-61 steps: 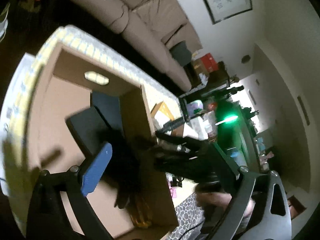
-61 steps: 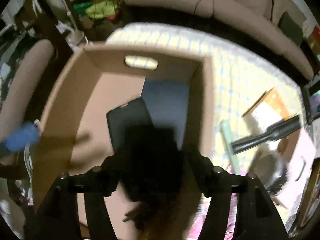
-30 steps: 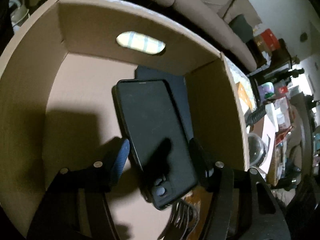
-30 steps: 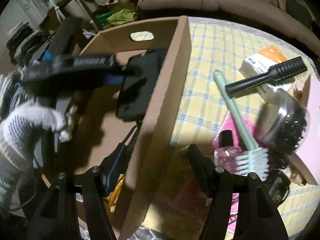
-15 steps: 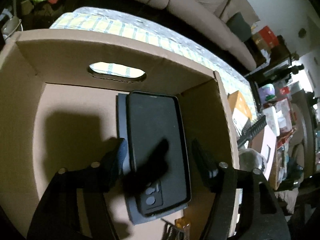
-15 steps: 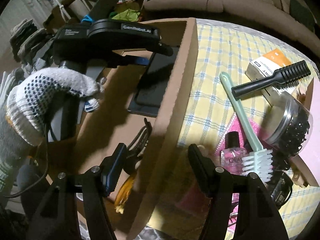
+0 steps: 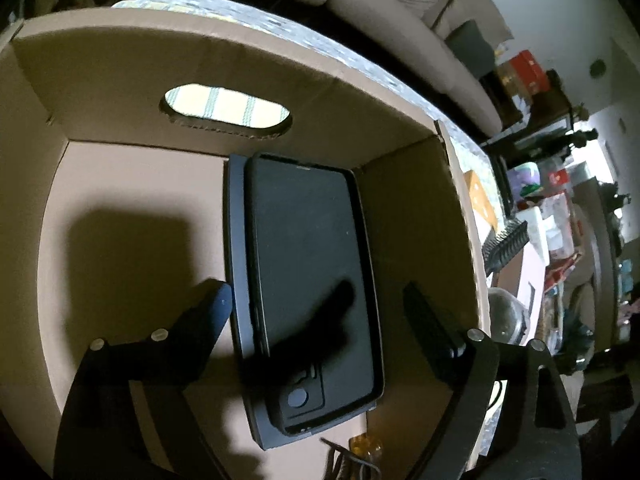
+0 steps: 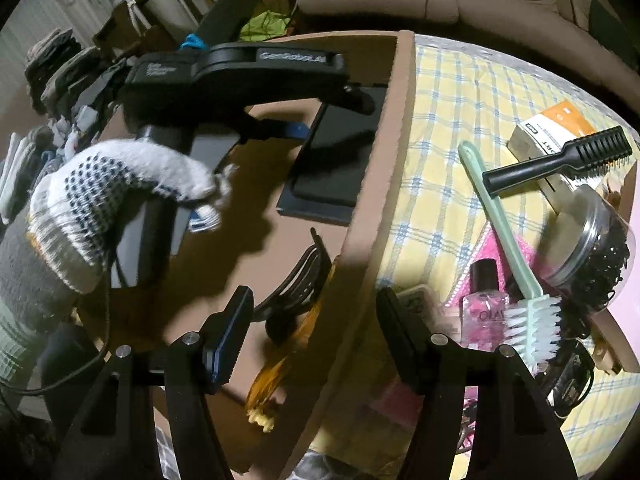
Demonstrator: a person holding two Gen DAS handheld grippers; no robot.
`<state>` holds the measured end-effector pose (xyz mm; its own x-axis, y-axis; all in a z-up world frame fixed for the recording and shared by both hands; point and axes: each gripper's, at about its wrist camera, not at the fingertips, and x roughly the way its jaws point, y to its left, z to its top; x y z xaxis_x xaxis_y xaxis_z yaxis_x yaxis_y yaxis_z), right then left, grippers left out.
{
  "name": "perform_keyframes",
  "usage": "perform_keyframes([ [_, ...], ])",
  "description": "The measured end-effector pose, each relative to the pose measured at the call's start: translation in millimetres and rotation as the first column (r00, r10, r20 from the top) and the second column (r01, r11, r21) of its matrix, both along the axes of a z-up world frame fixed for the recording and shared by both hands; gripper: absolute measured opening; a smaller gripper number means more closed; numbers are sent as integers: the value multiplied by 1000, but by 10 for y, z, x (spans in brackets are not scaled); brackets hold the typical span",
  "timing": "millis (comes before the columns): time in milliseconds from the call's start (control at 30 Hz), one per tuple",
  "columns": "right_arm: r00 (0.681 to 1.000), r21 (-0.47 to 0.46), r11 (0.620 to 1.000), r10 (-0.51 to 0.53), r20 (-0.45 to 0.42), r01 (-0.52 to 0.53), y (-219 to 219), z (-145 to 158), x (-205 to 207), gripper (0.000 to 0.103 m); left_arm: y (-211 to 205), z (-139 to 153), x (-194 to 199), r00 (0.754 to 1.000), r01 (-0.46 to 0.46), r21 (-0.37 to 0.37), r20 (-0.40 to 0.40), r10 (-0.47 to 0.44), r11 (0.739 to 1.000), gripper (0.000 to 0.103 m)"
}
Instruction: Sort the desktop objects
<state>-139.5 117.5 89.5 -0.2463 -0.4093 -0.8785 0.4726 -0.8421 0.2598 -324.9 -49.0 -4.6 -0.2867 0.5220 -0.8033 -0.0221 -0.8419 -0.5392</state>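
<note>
A black phone case (image 7: pixel 312 280) lies flat on a dark blue flat pad (image 7: pixel 237 240) on the floor of the cardboard box (image 7: pixel 120 80), against its right wall. My left gripper (image 7: pixel 318 312) hovers just above the case's near end. Its jaws are opening, and the pads stand clear on either side of the case. In the right wrist view the left gripper (image 8: pixel 332 116), held by a gloved hand (image 8: pixel 120 200), reaches into the box (image 8: pixel 384 160) over the case (image 8: pixel 340 152). My right gripper (image 8: pixel 314 320) straddles the box's near wall, open, with nothing gripped.
Black hair bands (image 8: pixel 296 280) and an amber clip (image 8: pixel 276 368) lie on the box floor. On the checked cloth right of the box are a green brush (image 8: pixel 500 232), a black comb brush (image 8: pixel 560 160), a jar of black bands (image 8: pixel 592 248), a pink bottle (image 8: pixel 482 312) and an orange-white carton (image 8: pixel 556 128).
The left gripper has let go of the phone case, which now lies flat on the dark pad, and its jaws have spread wider. The right gripper has held still over the last second.
</note>
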Motion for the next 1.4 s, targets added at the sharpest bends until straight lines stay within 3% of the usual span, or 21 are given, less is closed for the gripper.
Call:
perform_keyframes([
  [133, 1000, 17, 1000, -11, -12, 11, 5, 9, -4, 66, -63, 102, 63, 1000, 0, -12, -26, 0, 1000, 87],
  [333, 998, 18, 998, -51, -30, 52, 80, 62, 19, 66, -211, 515, 341, 994, 23, -62, -108, -29, 998, 97],
  [433, 997, 18, 998, -64, -43, 65, 111, 122, 70, 66, -212, 668, 548, 990, 87, -80, -105, -95, 993, 97],
  [500, 996, 18, 997, -73, -49, 74, 152, 170, 105, 66, -98, 726, 722, 974, 181, -178, -102, -201, 967, 97],
  [567, 996, 26, 997, -75, -50, 76, 179, 182, 129, 66, 66, 720, 850, 953, 252, -296, -92, -290, 921, 95],
  [600, 996, 32, 997, -73, -50, 75, 188, 181, 142, 66, 156, 685, 919, 937, 293, -367, -75, -342, 883, 93],
  [667, 996, 43, 996, -70, -49, 72, 188, 174, 172, 66, 275, 602, 1005, 921, 336, -427, -40, -388, 840, 88],
  [833, 997, 42, 997, -60, -43, 62, 161, 152, 225, 66, 429, 336, 1116, 891, 408, -491, 31, -453, 769, 85],
  [1033, 999, 51, 998, -40, -31, 42, 118, 82, 229, 66, 408, 106, 1068, 893, 410, -539, 73, -443, 736, 82],
  [1167, 1000, 52, 998, -25, -15, 26, 70, 15, 243, 66, 484, 85, 1056, 889, 403, -591, 72, -452, 699, 82],
  [1400, 1000, 60, 998, -9, 7, 9, 7, -69, 263, 66, 559, 42, 1000, 895, 391, -620, 81, -440, 681, 84],
])
